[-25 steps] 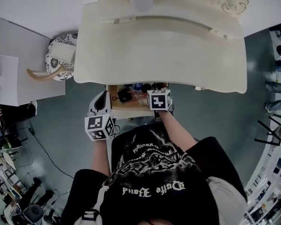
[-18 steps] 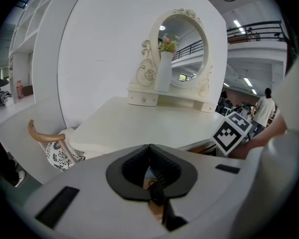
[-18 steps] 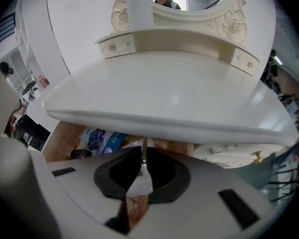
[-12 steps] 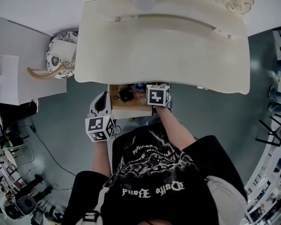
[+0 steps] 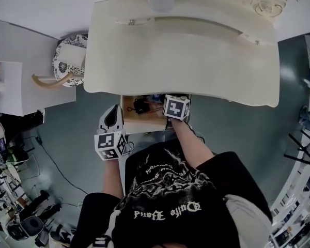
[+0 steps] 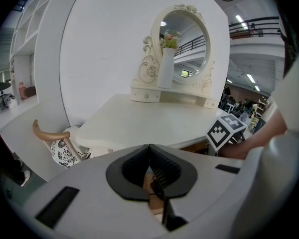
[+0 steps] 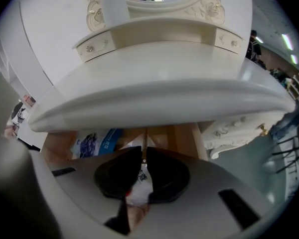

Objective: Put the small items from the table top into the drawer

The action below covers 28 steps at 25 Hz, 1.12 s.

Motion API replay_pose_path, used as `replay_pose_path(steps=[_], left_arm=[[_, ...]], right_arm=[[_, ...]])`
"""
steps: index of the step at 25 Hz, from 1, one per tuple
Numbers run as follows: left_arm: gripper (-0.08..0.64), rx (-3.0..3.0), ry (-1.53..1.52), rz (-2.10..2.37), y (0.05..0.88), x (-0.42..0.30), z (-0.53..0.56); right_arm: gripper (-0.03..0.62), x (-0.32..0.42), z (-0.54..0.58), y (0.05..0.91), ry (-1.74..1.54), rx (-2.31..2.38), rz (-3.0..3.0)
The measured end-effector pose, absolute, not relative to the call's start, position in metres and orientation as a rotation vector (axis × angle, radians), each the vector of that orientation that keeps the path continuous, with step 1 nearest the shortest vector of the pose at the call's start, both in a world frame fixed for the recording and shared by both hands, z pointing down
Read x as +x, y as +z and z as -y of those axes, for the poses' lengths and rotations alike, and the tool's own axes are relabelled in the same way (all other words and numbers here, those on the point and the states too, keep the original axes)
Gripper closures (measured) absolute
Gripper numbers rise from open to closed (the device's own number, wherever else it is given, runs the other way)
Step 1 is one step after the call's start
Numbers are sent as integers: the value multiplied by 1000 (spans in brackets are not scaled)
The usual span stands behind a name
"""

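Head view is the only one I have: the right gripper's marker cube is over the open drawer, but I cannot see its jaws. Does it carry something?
Observer: Yes. The right gripper has its jaws closed on a small white packet with a red mark.
Operator: And the left gripper?
Observer: Its jaws are together, with nothing between them.
Operator: What stands at the back of the table?
Observer: An oval mirror, with a white vase in front of it.
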<state>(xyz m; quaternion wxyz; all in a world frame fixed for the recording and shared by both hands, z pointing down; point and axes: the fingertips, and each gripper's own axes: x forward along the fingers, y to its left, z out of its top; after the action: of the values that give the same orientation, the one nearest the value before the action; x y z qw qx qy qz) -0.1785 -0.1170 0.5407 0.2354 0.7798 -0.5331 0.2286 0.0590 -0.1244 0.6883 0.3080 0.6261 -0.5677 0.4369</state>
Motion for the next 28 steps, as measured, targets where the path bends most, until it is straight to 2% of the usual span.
replay_pose_path(steps=[20,26,28], left_arm=[[545,2136,660,1459,544,-174,122],[545,2143,654,1458,543,-175,121],[545,2147,654,1456,543,-176,120]], right_arm=[[537,53,114,716,1304,1602,1446],[492,50,113,718,1309,1596,1467],[455,47,113,717,1321,1588,1484]])
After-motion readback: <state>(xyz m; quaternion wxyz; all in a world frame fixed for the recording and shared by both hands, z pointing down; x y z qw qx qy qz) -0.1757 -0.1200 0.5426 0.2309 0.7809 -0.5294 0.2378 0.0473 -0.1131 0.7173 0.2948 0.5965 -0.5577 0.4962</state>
